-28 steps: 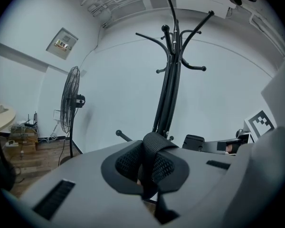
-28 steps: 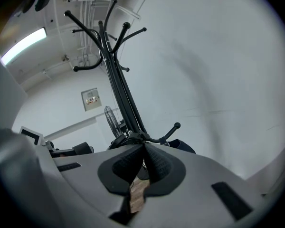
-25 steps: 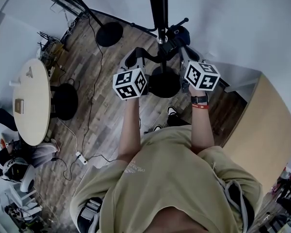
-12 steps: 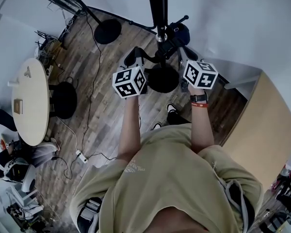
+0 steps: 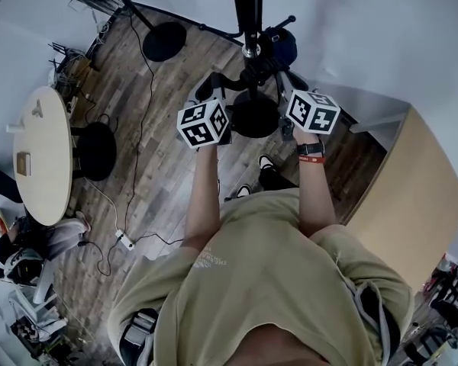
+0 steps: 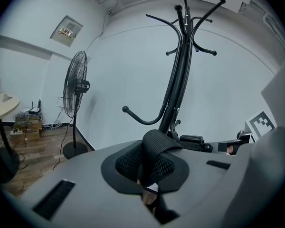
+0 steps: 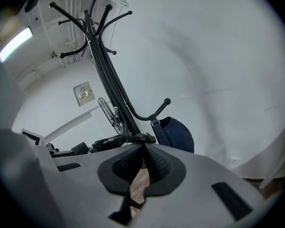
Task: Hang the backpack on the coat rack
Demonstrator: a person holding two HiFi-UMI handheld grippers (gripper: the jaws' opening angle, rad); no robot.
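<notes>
Both grippers sat close to the coat rack (image 7: 115,89) — hanging looked nearly done, since the backpack (image 7: 178,134) hung just beyond the right gripper (image 7: 143,148), its blue strap (image 7: 155,122) over the hook (image 7: 167,100). Next, I'd judge, came a gentle release. The left gripper (image 6: 151,167) was clamped on a black strap (image 6: 156,144); the right's pads met at their tips — nothing clearly between.

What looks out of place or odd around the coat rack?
Nothing spilled or broken. A dark blue bag hangs from a lower hook of the black metal coat rack, the left tongs pinch a black webbing strap, and a white power strip lies loose on the wooden floor.
</notes>
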